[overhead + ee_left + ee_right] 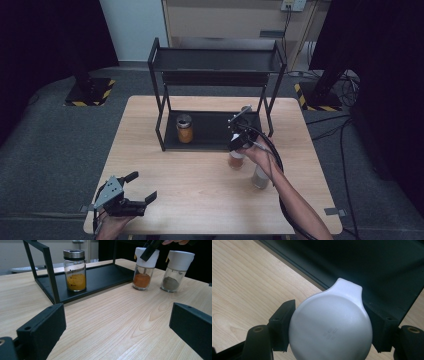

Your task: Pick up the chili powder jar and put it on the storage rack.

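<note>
Two jars (236, 159) stand just beside the rack's (210, 145) front edge.

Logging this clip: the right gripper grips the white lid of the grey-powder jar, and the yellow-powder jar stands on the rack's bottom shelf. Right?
Not quite. The right gripper grips the white lid of the orange-powder jar, as the left gripper view shows; the grey-powder jar stands untouched beside it. The yellow-powder jar is on the rack's bottom shelf.

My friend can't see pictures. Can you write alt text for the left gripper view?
Three glass spice jars sit beyond the open left gripper: a silver-lidded jar of yellow powder on a black metal rack's bottom shelf, and white-capped jars of orange powder and grey powder on the light wooden table. The right gripper grips the orange jar's cap.
</note>
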Demonstrator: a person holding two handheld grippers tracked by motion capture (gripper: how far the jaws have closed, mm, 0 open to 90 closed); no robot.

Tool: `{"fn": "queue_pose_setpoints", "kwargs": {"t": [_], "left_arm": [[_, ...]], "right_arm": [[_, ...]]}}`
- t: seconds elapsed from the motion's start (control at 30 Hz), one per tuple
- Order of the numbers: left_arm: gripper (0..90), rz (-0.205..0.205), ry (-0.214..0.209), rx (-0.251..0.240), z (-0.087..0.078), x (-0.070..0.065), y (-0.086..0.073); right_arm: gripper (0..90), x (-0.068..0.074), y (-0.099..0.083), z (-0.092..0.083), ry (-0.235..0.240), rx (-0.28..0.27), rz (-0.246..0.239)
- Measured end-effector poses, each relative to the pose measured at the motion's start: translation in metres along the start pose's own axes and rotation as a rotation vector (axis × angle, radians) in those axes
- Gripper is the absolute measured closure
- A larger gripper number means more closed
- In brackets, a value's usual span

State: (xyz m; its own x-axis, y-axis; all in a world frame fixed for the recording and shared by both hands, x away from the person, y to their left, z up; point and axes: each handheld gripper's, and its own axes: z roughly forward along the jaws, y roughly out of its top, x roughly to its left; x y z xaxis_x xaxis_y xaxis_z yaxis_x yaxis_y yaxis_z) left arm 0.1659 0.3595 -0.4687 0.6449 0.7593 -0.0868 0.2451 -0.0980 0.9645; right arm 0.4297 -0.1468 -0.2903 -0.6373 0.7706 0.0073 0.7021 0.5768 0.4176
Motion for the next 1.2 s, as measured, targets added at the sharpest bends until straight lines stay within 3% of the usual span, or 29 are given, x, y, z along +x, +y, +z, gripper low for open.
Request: {"fn": "queue_pose_setpoints", "kwargs": {"t": [0.57,1.2], "left_arm": [[0.0,-0.002,-0.001,0.000,0.000,0.000,0.000],[0.0,-0.005,-0.003,-0.003,-0.001,0.001,-0.001]], "right_arm": [[31.6,0.004,0.014,-0.021,0.011,-0.029,-0.031],[31.6,0.004,0.055,-0.028,0.018,-0.031,-0.042]]}}
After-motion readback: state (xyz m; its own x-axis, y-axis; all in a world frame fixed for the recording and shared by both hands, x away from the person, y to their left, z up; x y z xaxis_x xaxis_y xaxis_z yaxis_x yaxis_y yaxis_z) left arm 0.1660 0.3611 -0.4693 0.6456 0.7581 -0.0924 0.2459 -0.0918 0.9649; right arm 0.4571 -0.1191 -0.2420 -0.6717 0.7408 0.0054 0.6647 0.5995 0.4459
